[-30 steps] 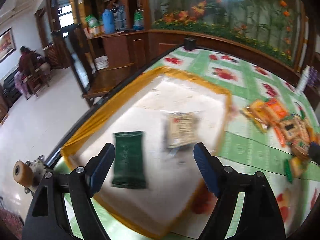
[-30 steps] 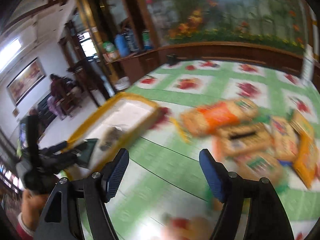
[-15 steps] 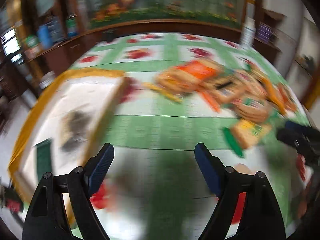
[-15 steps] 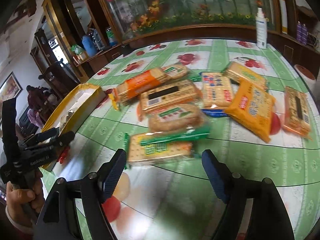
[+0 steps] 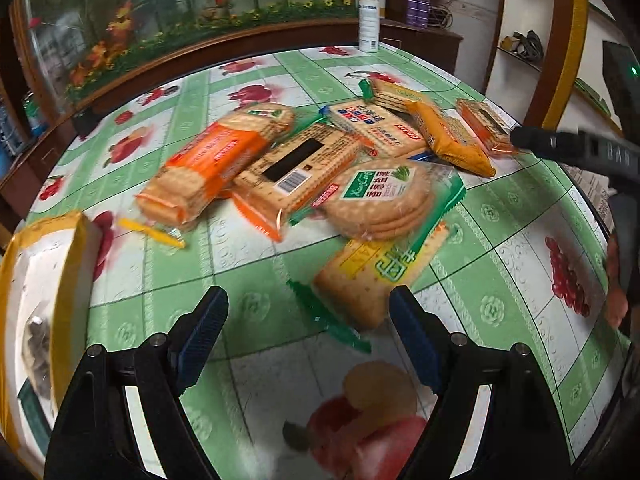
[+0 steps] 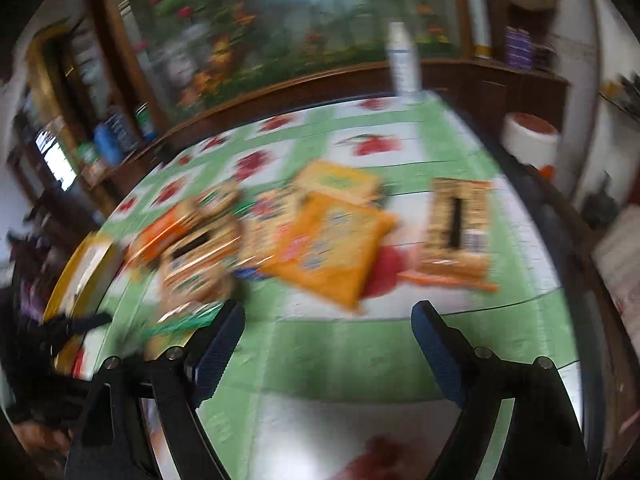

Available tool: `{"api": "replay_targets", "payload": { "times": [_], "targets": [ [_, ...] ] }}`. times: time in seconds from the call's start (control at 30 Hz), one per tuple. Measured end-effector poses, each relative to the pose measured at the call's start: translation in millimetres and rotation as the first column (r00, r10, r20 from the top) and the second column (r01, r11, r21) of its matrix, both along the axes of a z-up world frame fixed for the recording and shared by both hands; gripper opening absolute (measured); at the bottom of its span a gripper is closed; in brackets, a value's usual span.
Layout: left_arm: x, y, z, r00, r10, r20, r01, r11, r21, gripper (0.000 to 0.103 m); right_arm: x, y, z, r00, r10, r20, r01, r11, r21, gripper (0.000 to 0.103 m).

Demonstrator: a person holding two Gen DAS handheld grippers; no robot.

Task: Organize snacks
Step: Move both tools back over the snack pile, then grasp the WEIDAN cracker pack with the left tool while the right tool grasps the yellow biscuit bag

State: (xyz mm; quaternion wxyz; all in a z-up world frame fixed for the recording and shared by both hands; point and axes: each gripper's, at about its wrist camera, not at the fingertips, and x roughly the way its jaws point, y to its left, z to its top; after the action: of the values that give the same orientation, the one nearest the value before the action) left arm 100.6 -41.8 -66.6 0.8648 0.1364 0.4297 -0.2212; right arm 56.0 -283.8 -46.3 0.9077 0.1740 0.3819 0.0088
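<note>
Cracker packs piled mid-table, nearest green-trim pack [image 5: 376, 276] lying just ahead of left gripper [image 5: 308, 320], fingers spread & empty; right gripper [image 6: 324, 340] jaws just been opening, nothing between, w/ yellow-rimmed box [image 5: 72, 264] at left: straddle one pack's short sides, don't snag neighbours.

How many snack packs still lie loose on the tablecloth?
8: orange pack, barcode pack, round crackers, green-label pack, blue-red pack, rear pack, yellow pack, far-right pack. Others may hide beneath.
</note>
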Motion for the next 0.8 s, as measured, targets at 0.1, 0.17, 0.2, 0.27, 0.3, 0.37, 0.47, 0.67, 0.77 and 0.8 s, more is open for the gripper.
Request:
{"api": "replay_targets", "payload": {
  "times": [0.1, 0.17, 0.2, 0.27, 0.3, 0.37, 0.47, 0.67, 0.77, 0.8],
  "targets": [
    [7.0, -4.8, -2.2, 0.999, -0.039, -0.003, 0.039, 0.999, -0.013, 0.083, 13.6, -5.1, 3.1, 1.0, 0.011, 0.007, -0.011, 0.999, 0.049, 0.087],
    [10.1, -9.2, -1.7, 0.998, -0.07, 0.001, 0.07, 0.998, -0.01, 0.083, 27.8, 1.8, 3.0, 1.0, 0.022, -0.007, -0.022, 0.999, 0.041, 0.087],
    [11.1, -10.8, -1.6, 0.996, -0.084, 0.002, 0.084, 0.996, -0.005, 0.083, 37.7, 7.0, 1.6, 0.999, 0.028, -0.026, -0.027, 0.999, 0.042, 0.087],
    [12.7, -13.8, -1.5, 0.994, -0.113, 0.002, 0.113, 0.994, -0.004, 0.083, 53.8, 17.4, -3.0, 0.998, 0.032, -0.054, -0.029, 0.999, 0.039, 0.087],
    [13.5, -15.1, -1.6, 0.992, -0.126, 0.0, 0.126, 0.992, -0.006, 0.083, 58.2, 19.9, -4.9, 0.998, 0.029, -0.061, -0.026, 0.999, 0.037, 0.087],
    [14.7, -17.0, -1.4, 0.989, -0.148, -0.007, 0.148, 0.989, -0.011, 0.083, 69.5, 24.2, -12.2, 0.996, 0.017, -0.093, -0.015, 0.999, 0.029, 0.087],
    [13.5, -24.7, -2.1, 0.978, -0.206, -0.02, 0.205, 0.979, -0.005, 0.083, 74.8, 24.2, -21.1, 0.993, 0.003, -0.117, 0.003, 0.999, 0.05, 0.088],
    [-0.2, -53.2, -15.4, 0.948, -0.318, -0.02, 0.318, 0.943, 0.103, 0.083, 77.1, 21.9, -25.6, 0.992, -0.004, -0.126, 0.011, 0.998, 0.055, 0.088],
    [1.7, -56.7, -14.9, 0.95, -0.312, -0.03, 0.313, 0.946, 0.088, 0.084, 82.2, 23.4, -29.1, 0.99, 0.0, -0.14, 0.008, 0.998, 0.054, 0.088],
    [3.1, -56.9, -15.1, 0.952, -0.304, -0.034, 0.306, 0.948, 0.082, 0.084, 84.5, 25.0, -30.2, 0.99, 0.0, -0.143, 0.007, 0.999, 0.048, 0.089]
  ]
}}
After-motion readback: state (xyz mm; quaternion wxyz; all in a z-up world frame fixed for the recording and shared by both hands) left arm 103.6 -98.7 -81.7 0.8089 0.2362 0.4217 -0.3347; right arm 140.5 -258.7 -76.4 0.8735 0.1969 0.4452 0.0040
